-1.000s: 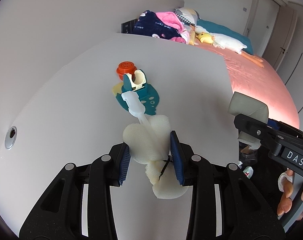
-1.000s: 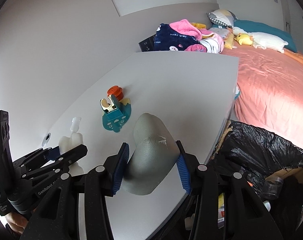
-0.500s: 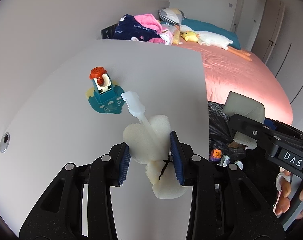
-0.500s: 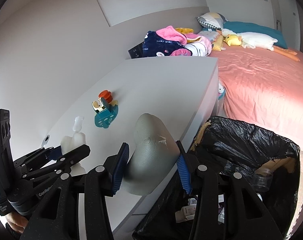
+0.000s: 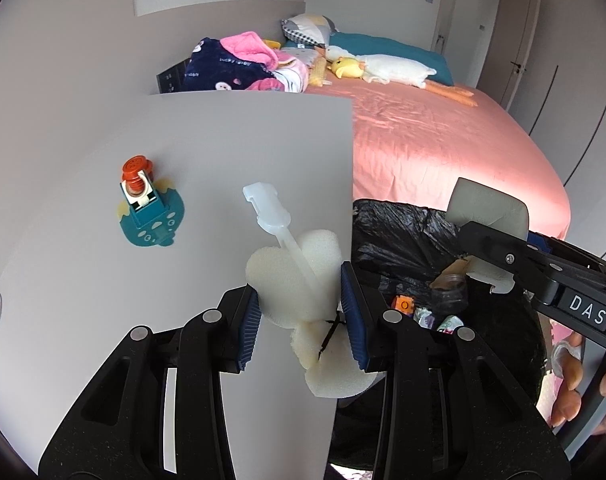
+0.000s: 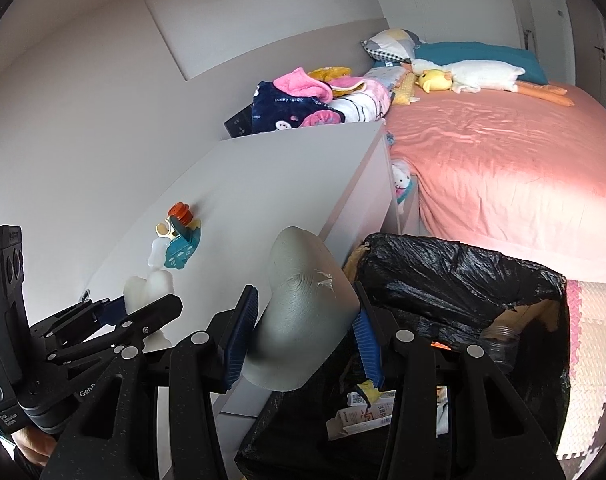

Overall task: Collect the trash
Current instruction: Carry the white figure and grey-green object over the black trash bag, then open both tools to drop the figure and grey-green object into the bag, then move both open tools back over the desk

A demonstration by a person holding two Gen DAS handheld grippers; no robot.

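Note:
My left gripper [image 5: 301, 304] is shut on a white foam brush with a translucent plastic handle [image 5: 293, 280], held over the right edge of the white cabinet top [image 5: 223, 152]. My right gripper [image 6: 305, 320] is shut on a grey foam piece [image 6: 305, 308], at the cabinet's corner beside the bin. In the left wrist view the right gripper [image 5: 499, 248] and its grey piece [image 5: 487, 208] hang over the black-lined trash bin [image 5: 403, 232]. The bin [image 6: 463, 280] stands on the floor by the cabinet and holds a clear jar, paper scraps and packaging.
A teal toy with an orange cap [image 5: 145, 204] sits on the cabinet top. A bed with a pink cover [image 6: 503, 160], plush toys and piled clothes lies beyond. A foam floor mat [image 6: 591, 340] is to the right of the bin. A hand [image 5: 575, 380] grips the right tool.
Both grippers have travelled right across the cabinet top to its edge. The bin has come into view under them. The teal toy has slid left in both views. Both grips are unchanged.

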